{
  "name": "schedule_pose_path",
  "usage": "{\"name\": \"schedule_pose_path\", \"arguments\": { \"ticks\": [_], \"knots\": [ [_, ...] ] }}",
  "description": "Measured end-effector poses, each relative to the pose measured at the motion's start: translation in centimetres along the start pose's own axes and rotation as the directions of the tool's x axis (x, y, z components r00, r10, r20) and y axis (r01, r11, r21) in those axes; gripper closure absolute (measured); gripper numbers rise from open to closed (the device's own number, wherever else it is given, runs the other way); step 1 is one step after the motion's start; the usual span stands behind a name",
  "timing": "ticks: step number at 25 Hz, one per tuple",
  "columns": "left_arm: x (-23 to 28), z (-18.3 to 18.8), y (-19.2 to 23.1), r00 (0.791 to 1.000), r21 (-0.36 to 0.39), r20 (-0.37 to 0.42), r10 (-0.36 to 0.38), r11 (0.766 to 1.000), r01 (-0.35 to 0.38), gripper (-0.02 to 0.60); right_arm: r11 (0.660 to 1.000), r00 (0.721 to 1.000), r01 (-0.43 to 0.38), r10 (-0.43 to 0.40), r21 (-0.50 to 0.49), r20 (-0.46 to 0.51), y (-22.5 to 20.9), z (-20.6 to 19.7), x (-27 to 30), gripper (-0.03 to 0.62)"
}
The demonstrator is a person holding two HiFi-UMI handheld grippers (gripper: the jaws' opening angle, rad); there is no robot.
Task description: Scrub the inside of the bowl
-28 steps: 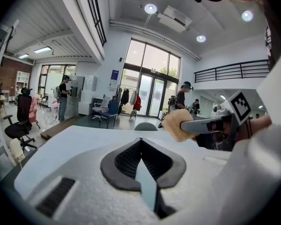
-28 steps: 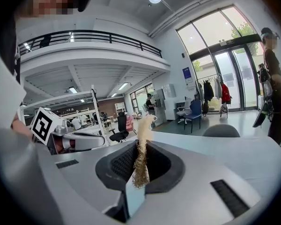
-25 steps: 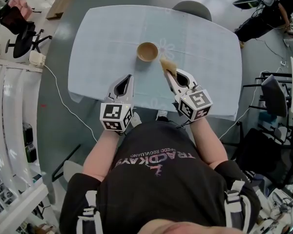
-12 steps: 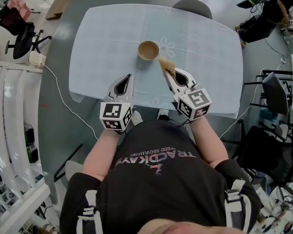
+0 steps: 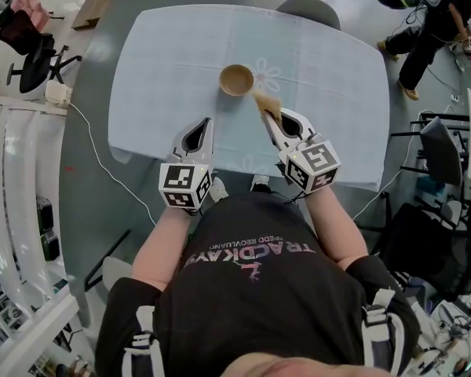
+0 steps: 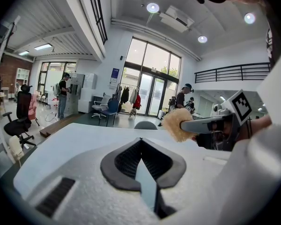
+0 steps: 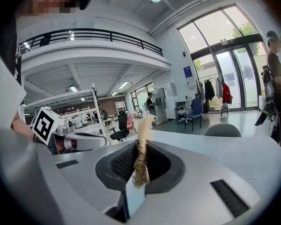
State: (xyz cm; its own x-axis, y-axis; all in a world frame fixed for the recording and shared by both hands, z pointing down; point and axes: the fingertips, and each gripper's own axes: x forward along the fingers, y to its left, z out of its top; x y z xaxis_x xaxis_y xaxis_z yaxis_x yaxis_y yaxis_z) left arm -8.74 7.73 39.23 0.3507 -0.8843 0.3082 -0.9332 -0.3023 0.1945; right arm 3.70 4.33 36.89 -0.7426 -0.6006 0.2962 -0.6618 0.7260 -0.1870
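Head view, bowl: round tan bowl (image 5: pixel 237 80) sits upright on the pale blue tablecloth (image 5: pixel 165 61), upper centre of the frame.
Head view, right claw: my right gripper (image 5: pixel 270 118) holds a tan fibrous scrubbing pad (image 5: pixel 268 103) just beside the bowl's lower right rim, outside it.
Head view, left claw: my left gripper (image 5: pixel 205 126) hangs at lower left, apart from the bowl.
Left gripper view: my jaws are pressed together on nothing; the pad shows at centre right.
Right gripper view: my jaws are clamped on the pad, its fibres standing up between them; my left gripper shows at the left.
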Motion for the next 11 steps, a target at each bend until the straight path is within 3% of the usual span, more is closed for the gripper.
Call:
{"name": "schedule_pose_path", "arguments": {
  "ticks": [11],
  "knots": [
    [-0.07, -0.11, -0.7, 1.0, -0.002, 0.001, 0.001, 1.0, -0.001, 0.566, 1.0, 1.0, -0.008, 0.008, -0.009, 0.003, -0.06, 0.27, -0.55, 0.562]
  ]
}}
